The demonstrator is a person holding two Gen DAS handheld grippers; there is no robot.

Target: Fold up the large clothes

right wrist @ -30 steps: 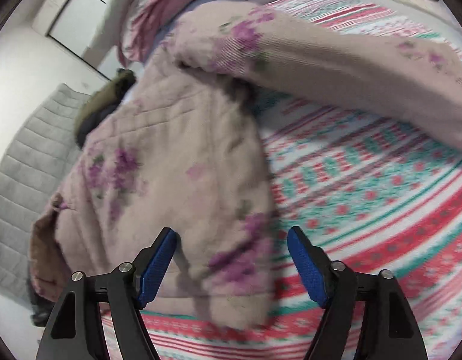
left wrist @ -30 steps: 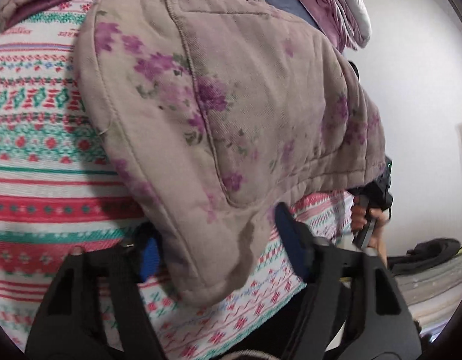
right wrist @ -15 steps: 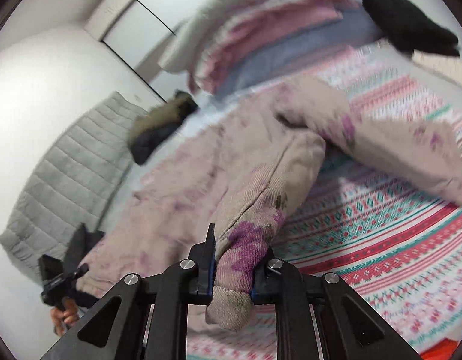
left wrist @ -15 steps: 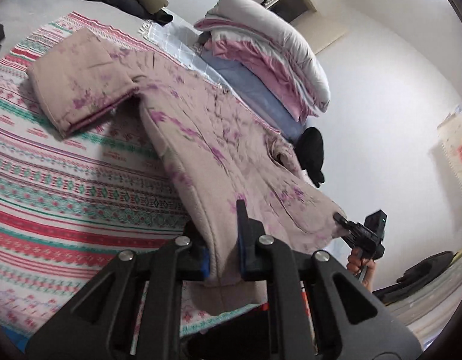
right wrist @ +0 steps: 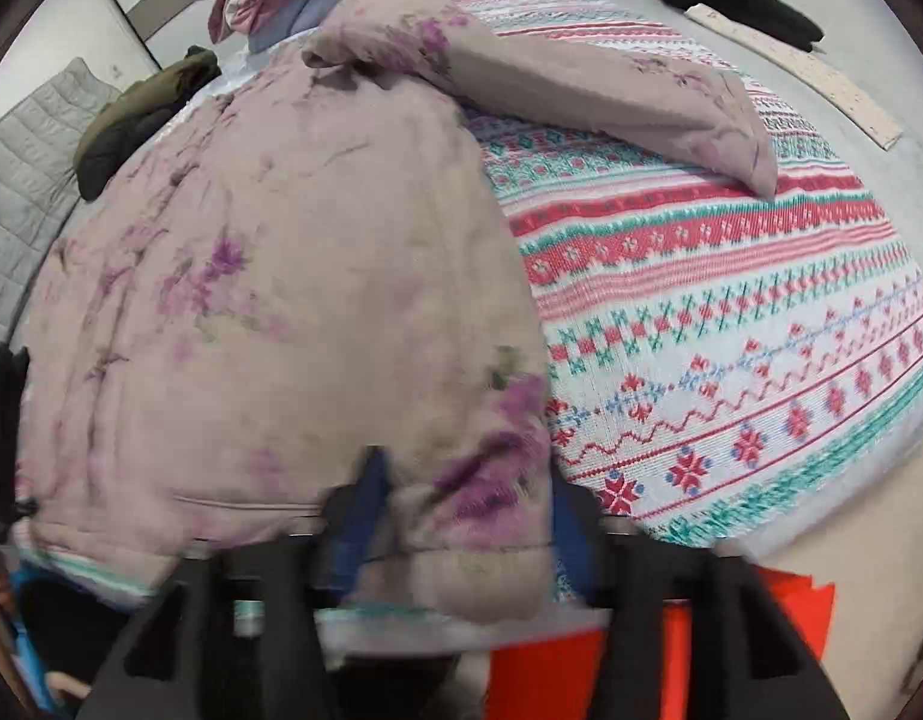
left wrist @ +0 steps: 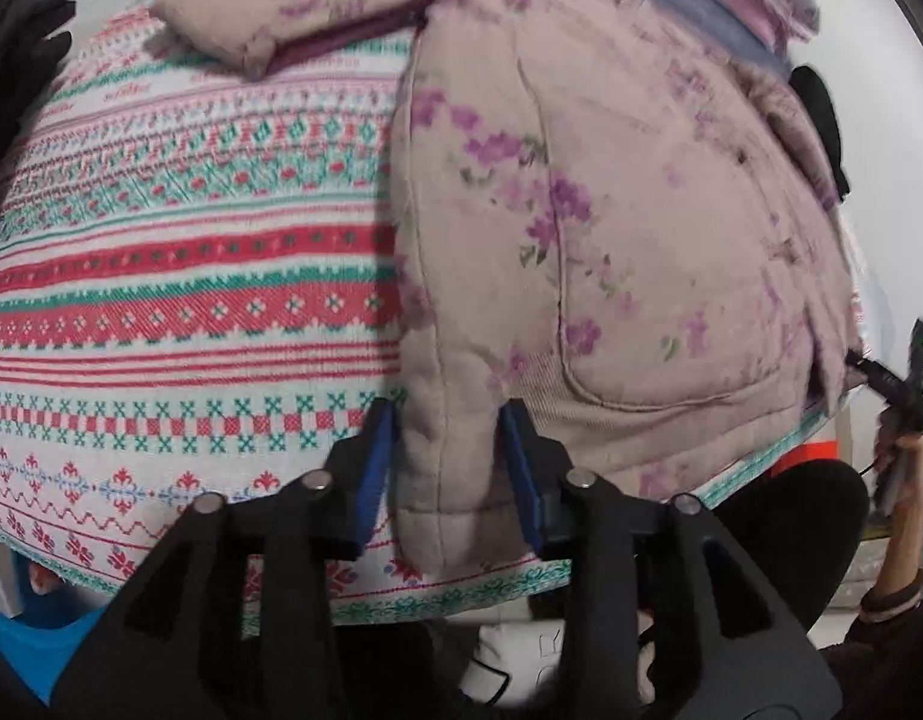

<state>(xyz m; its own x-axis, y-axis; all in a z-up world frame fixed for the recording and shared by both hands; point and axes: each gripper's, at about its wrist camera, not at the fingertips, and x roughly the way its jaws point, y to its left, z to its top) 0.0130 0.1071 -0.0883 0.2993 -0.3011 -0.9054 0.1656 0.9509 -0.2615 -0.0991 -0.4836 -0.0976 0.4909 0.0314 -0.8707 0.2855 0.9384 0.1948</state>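
One padded mauve floral coat (left wrist: 611, 228) lies flat

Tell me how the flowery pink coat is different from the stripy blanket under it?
The coat is dusty pink with scattered purple flowers; the blanket has red and green patterned stripes on white. The coat is puffy and rumpled, while the blanket lies spread flat beneath it. The coat's hem sits between the blue pads of the left gripper; the blanket is not between them. Both are soft cloth.
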